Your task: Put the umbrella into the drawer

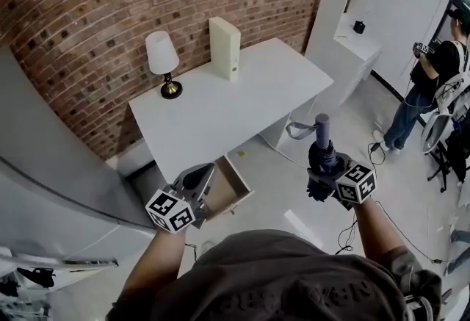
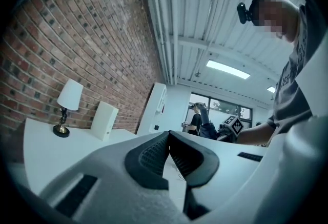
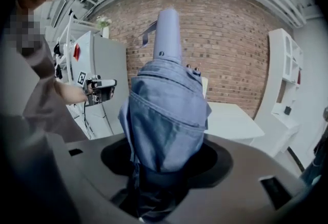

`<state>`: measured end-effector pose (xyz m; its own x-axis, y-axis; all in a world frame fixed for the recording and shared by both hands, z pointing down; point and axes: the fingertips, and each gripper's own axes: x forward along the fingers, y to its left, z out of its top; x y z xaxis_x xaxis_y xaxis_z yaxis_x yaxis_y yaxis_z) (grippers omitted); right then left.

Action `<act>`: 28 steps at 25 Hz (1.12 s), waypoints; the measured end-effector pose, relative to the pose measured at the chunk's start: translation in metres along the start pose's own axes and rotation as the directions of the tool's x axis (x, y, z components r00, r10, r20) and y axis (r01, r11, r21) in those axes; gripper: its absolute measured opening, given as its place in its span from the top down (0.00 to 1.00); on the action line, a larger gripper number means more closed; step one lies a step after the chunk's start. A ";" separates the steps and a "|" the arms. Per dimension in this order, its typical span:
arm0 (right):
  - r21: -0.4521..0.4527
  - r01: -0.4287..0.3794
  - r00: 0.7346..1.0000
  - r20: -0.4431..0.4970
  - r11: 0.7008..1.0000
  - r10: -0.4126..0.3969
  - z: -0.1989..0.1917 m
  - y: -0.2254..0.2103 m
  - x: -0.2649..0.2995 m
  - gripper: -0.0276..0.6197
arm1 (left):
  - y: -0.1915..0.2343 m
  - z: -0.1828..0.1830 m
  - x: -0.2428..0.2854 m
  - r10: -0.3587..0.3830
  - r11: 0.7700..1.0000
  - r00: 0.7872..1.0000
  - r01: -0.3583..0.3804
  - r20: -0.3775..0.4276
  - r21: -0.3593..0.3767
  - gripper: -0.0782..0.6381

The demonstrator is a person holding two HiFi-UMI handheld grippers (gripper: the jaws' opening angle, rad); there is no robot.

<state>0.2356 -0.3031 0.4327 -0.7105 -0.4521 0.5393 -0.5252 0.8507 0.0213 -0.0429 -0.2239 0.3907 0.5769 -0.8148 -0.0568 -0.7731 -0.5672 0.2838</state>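
Person holds a folded blue umbrella (image 1: 321, 150) in the right tool (image 1: 325, 174) near a white worktop (image 1: 220, 110) with an open drawer (image 1: 233, 189)
Head view: the drawer stands out from under the worktop's near edge. The left tool (image 1: 200, 181) is at the drawer's left side, and whether they touch cannot be told. The umbrella is upright, handle up, off the worktop's near right corner and apart from the drawer. A lamp (image 1: 163, 62) and a white box (image 1: 225, 48) stand along the worktop's far edge. Left gripper view: the left tool (image 2: 168, 138) has its pads pressed together with nothing between them, the worktop (image 2: 46, 151) beyond. Right gripper view: the right tool (image 3: 164, 171) pinches the umbrella (image 3: 166, 105) by its folded canopy, the worktop (image 3: 233, 120) behind it
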 end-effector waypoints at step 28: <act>-0.339 -0.594 0.690 -0.681 0.729 0.245 -0.137 0.171 0.369 0.58 | 0.127 -0.099 -0.242 0.487 0.859 0.873 -0.485 -0.033 -0.161 0.89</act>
<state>-0.0517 -0.2876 0.7509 -0.2997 0.0790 0.9508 0.1978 0.9801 -0.0191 -0.2543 -0.0870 0.5351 0.1360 -0.9834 0.1198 -0.9018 -0.0729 0.4260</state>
